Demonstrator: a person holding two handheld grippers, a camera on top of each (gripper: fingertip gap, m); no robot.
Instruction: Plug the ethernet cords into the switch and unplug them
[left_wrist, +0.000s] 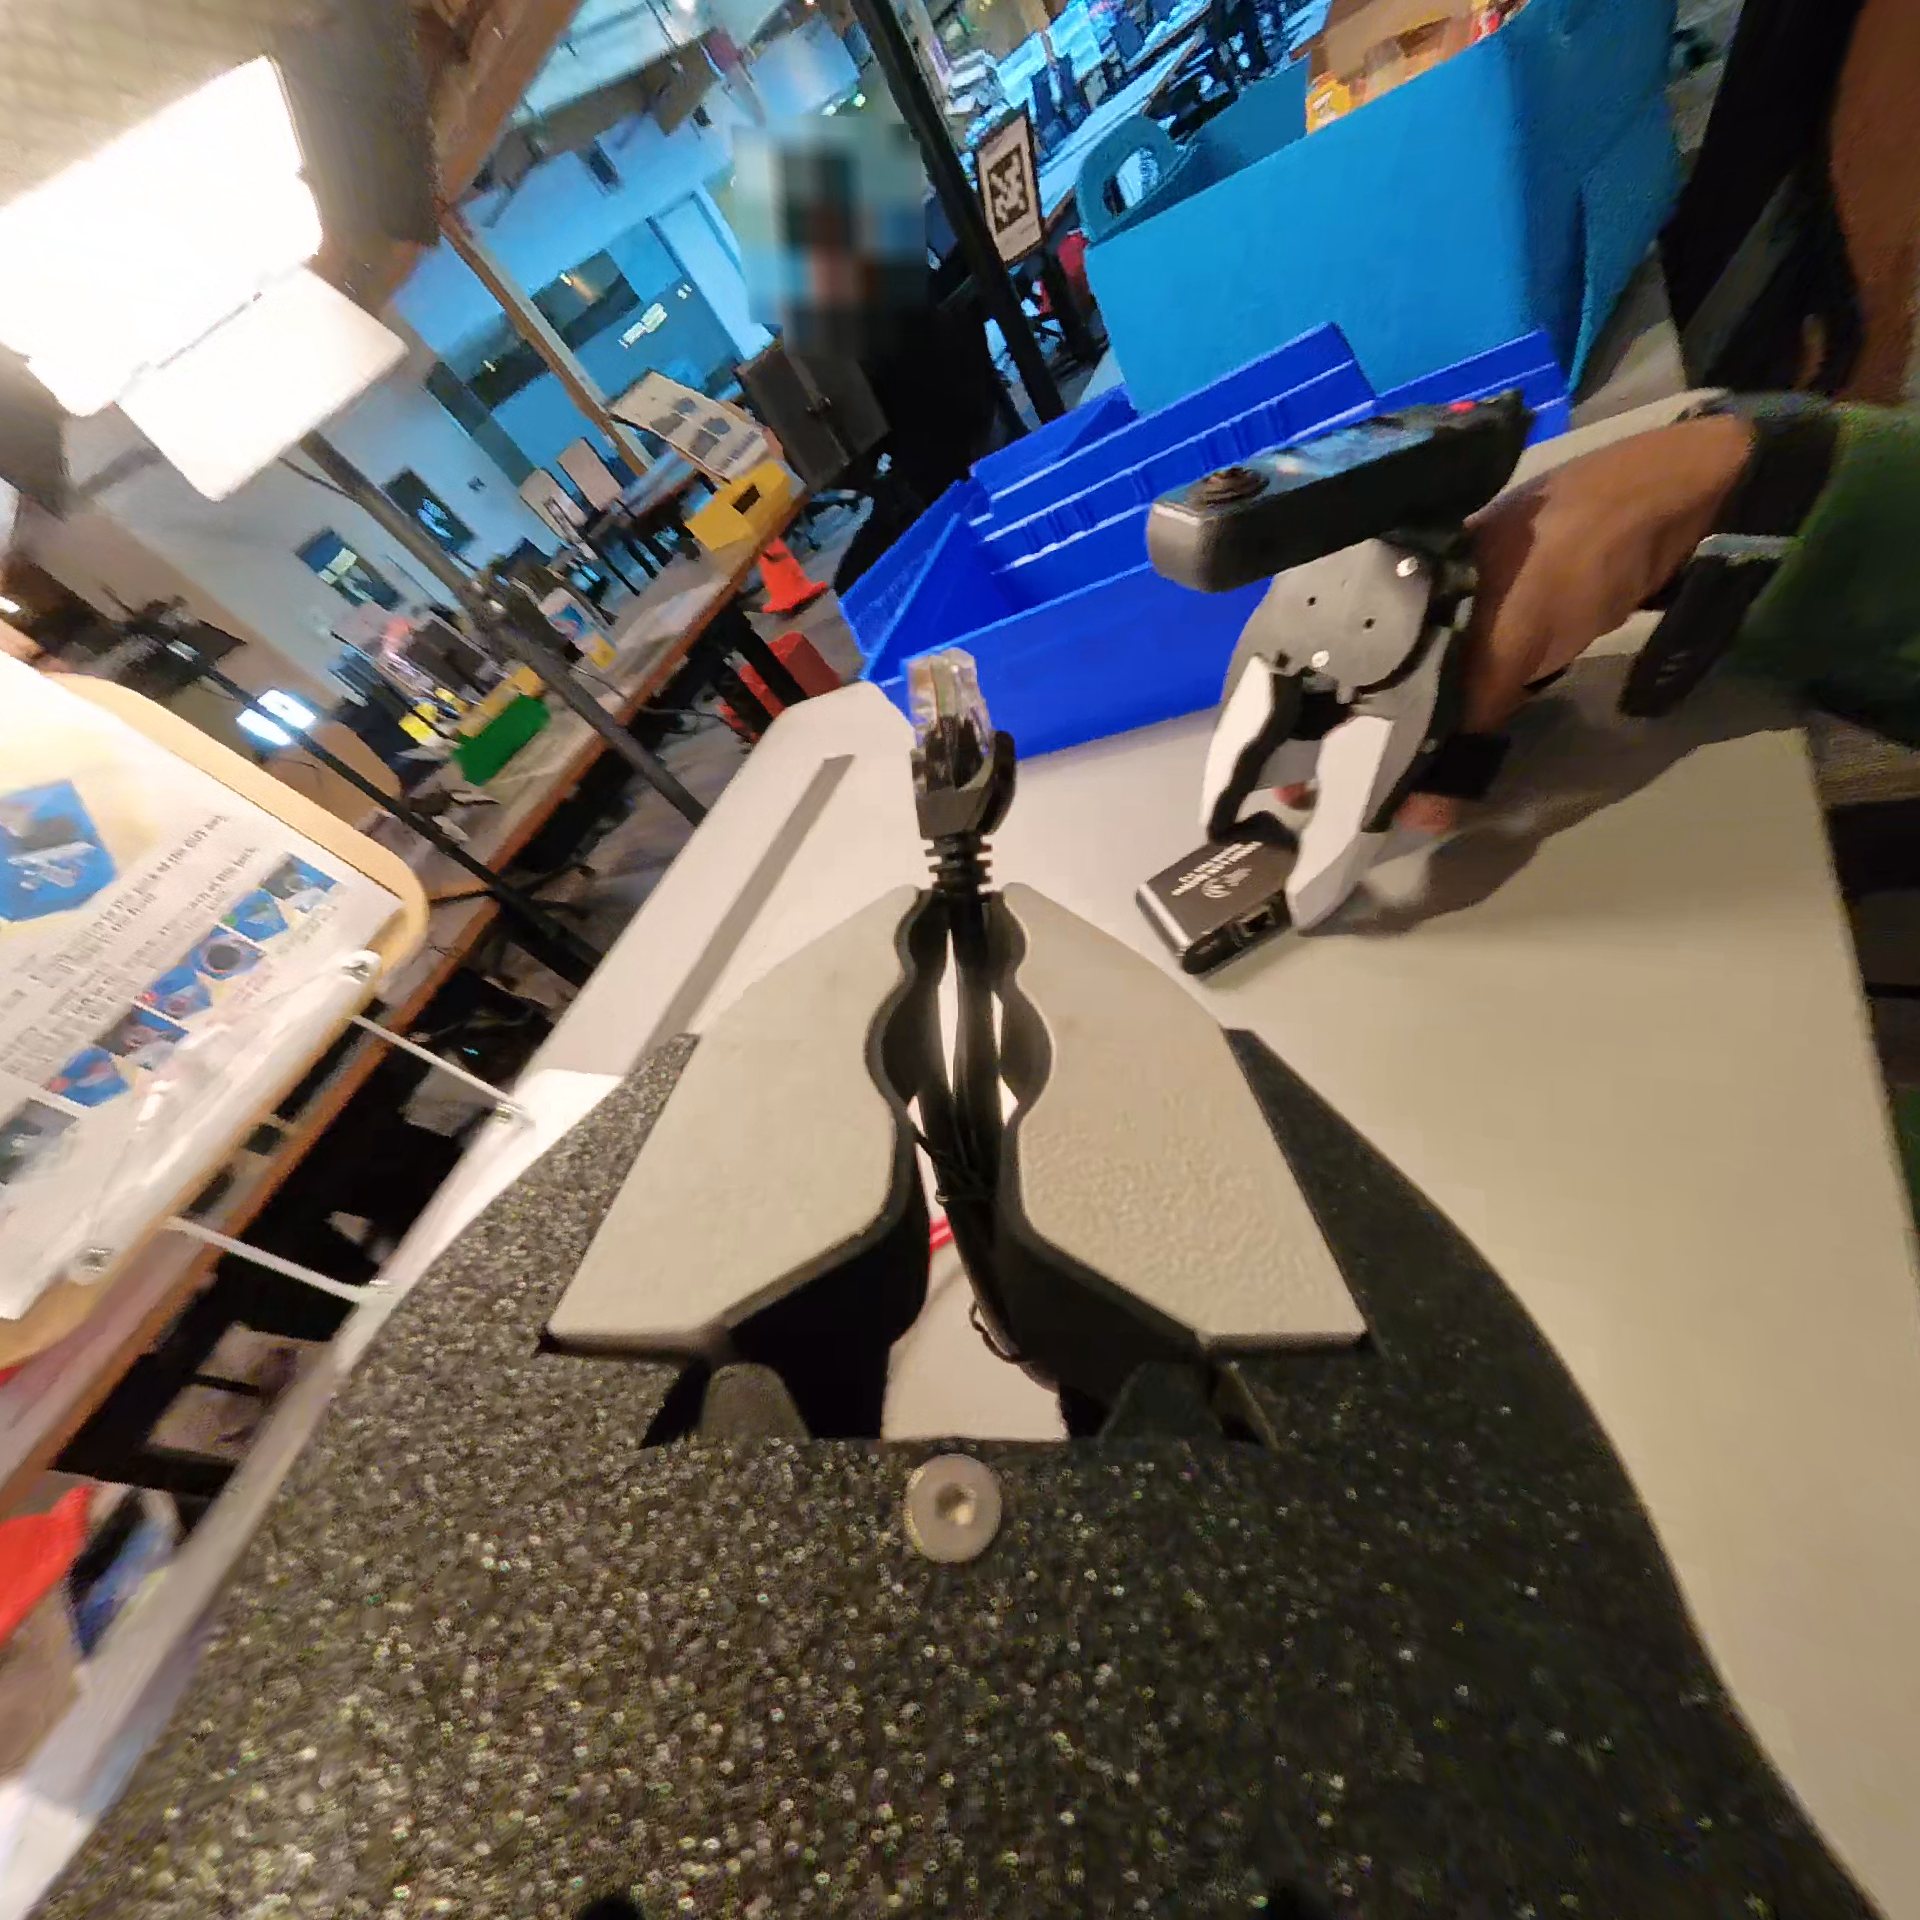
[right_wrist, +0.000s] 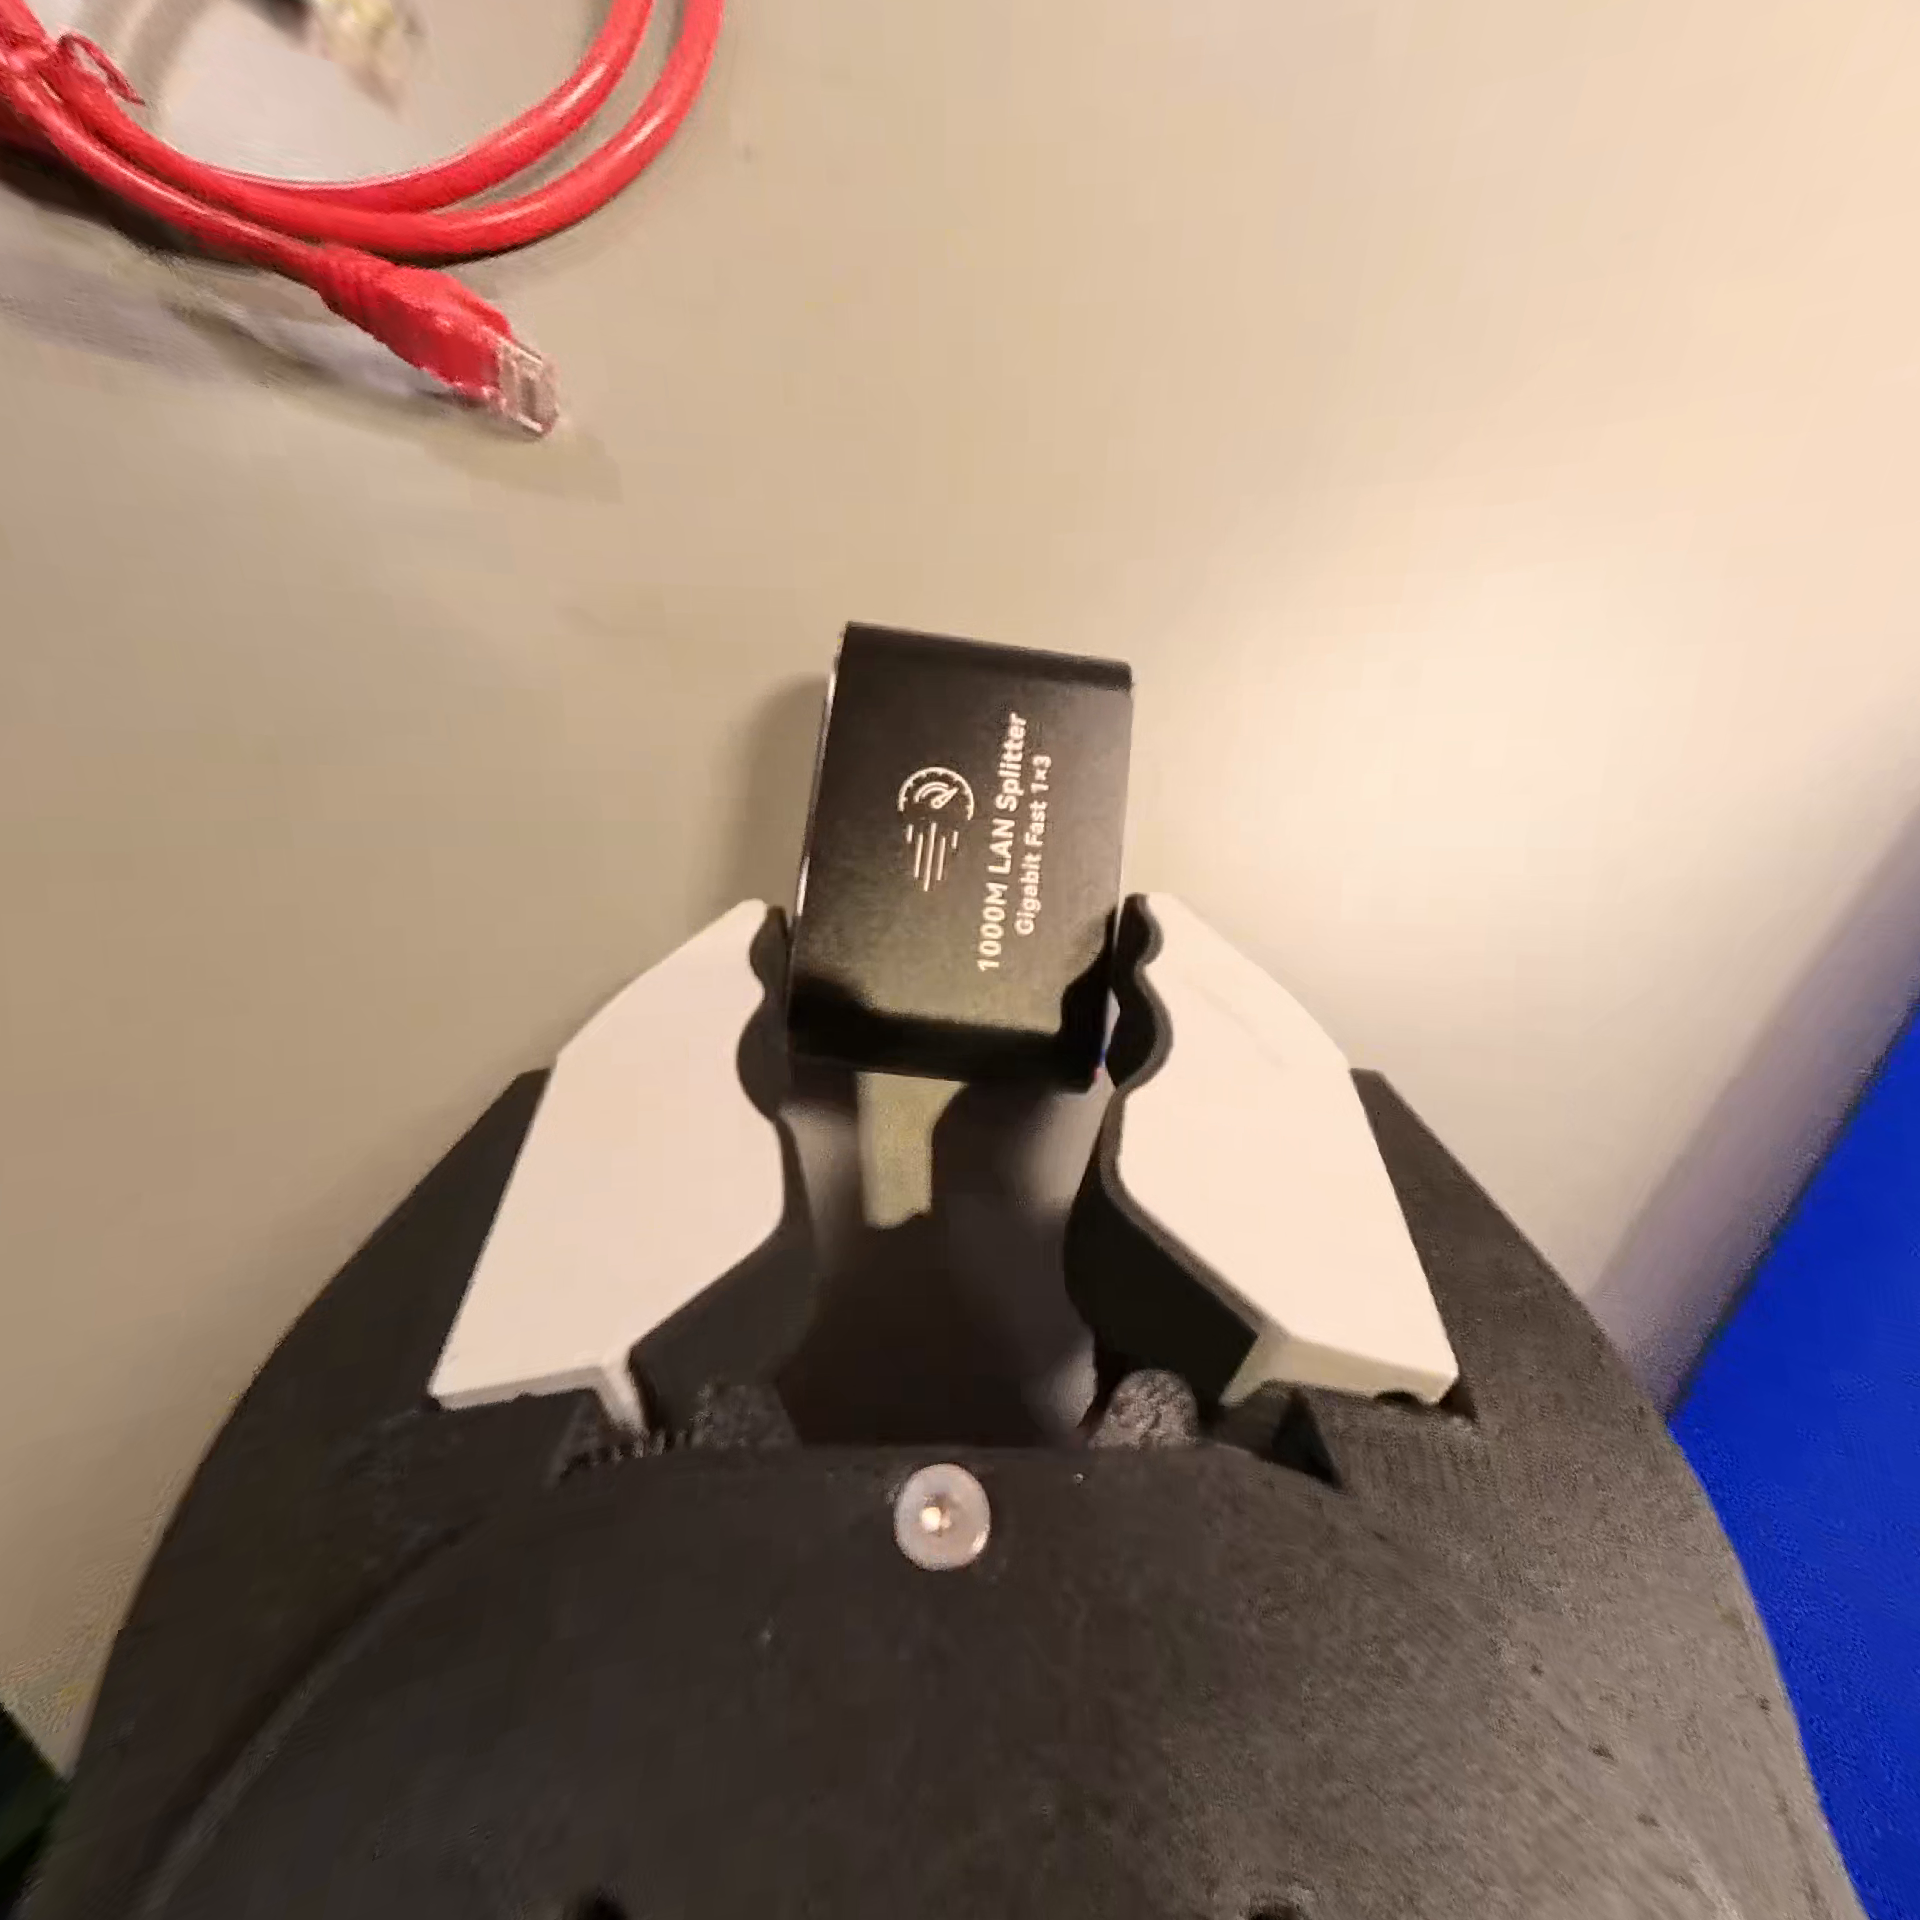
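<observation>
The left hand-held gripper (left_wrist: 958, 935) is clamped on a black ethernet cord (left_wrist: 961, 831), plug up. The right hand-held gripper (right_wrist: 951, 935) pinches the black switch (right_wrist: 961, 842) on the desk (right_wrist: 1351, 416), near its blue-bin edge; a red cord (right_wrist: 416, 301) lies apart.

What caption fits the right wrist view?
Right gripper clamps the black switch on the table; red ethernet cord lies unplugged.
</observation>
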